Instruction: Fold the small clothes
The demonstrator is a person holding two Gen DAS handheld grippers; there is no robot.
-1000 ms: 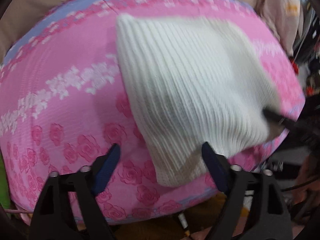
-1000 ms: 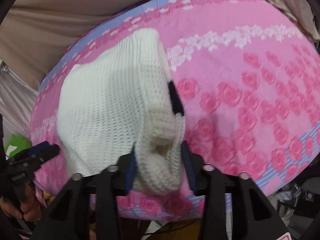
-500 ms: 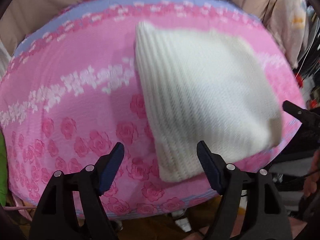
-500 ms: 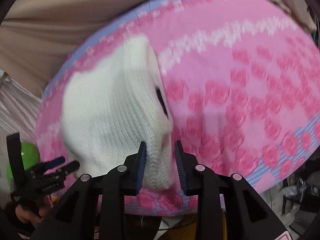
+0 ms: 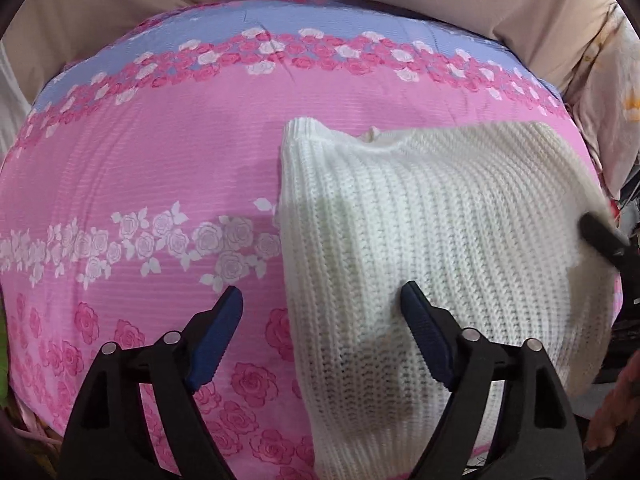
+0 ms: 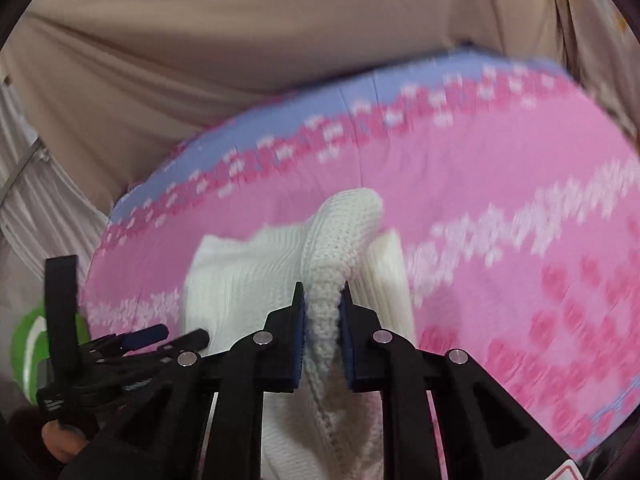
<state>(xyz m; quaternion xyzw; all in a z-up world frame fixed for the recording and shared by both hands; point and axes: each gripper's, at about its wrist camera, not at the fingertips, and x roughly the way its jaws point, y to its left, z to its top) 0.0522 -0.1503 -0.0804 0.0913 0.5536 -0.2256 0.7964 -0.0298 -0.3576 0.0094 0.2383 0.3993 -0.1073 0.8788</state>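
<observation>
A white knitted garment (image 5: 432,240) lies on the pink rose-print sheet (image 5: 140,184), on the right side in the left wrist view. My left gripper (image 5: 322,304) is open, its fingers straddling the garment's left edge near the front, gripping nothing. My right gripper (image 6: 323,312) is shut on a bunched edge of the white knit (image 6: 320,320), lifting a fold of it above the sheet. One right gripper finger (image 5: 600,236) shows at the garment's right edge. The left gripper (image 6: 160,338) shows at lower left in the right wrist view.
The sheet (image 6: 500,208) has a blue band with roses along its far side (image 5: 320,40). Beige cloth (image 6: 240,40) hangs behind it. A green object (image 6: 28,340) sits off the left edge. A pale printed fabric (image 5: 612,80) lies at the far right.
My right gripper has closed from loosely around the knit edge to clamped on it and raised it. My left gripper has moved forward, staying open over the garment's left edge.
</observation>
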